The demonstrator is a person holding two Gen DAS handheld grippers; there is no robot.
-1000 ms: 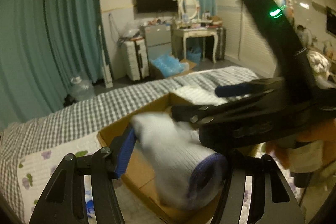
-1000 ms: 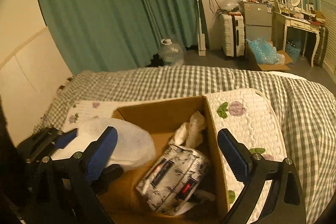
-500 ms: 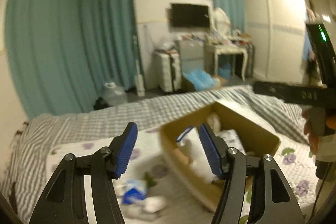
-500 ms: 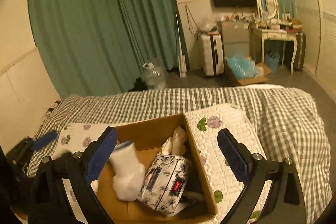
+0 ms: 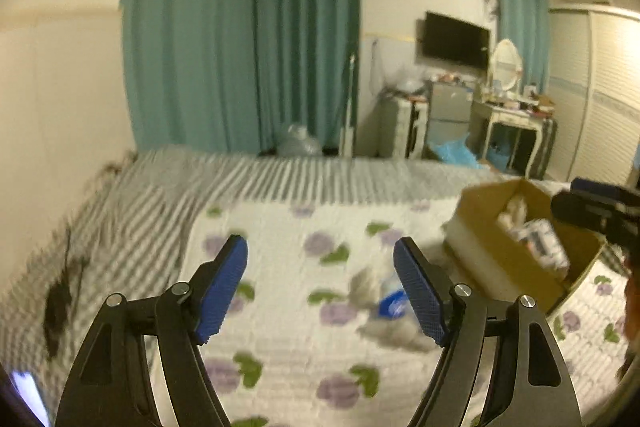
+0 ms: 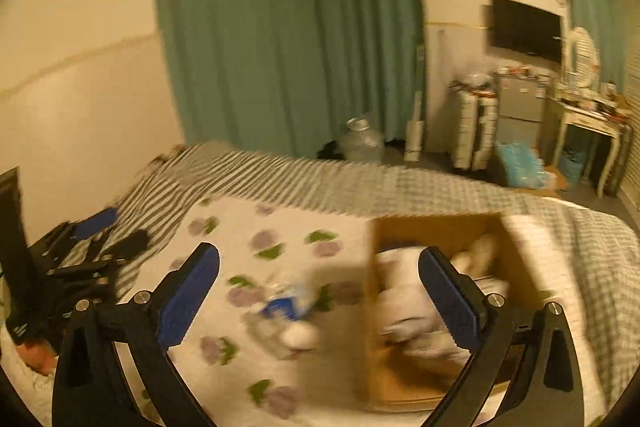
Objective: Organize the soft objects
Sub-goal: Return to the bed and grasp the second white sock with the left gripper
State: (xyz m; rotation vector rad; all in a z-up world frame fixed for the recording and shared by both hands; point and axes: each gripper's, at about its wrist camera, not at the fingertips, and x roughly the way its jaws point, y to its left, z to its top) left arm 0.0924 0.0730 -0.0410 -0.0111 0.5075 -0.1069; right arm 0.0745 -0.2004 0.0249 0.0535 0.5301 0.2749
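Both the left tongs [image 5: 320,287] and right tongs [image 6: 320,301] gape wide, holding nothing. A blurred blue-and-white soft bundle [image 6: 286,311] lies on the floral quilt [image 6: 248,227] between the right tongs' fingers, beside the cardboard box [image 6: 436,223].

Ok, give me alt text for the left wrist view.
The open, empty left gripper hovers over a floral quilt, aimed toward a blurred white-and-blue bundle. A cardboard box holding soft items sits to the right.

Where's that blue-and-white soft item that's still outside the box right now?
The blue-and-white item lies on the floral quilt, just left of the cardboard box; in the left wrist view it sits beside the left tool's right finger.
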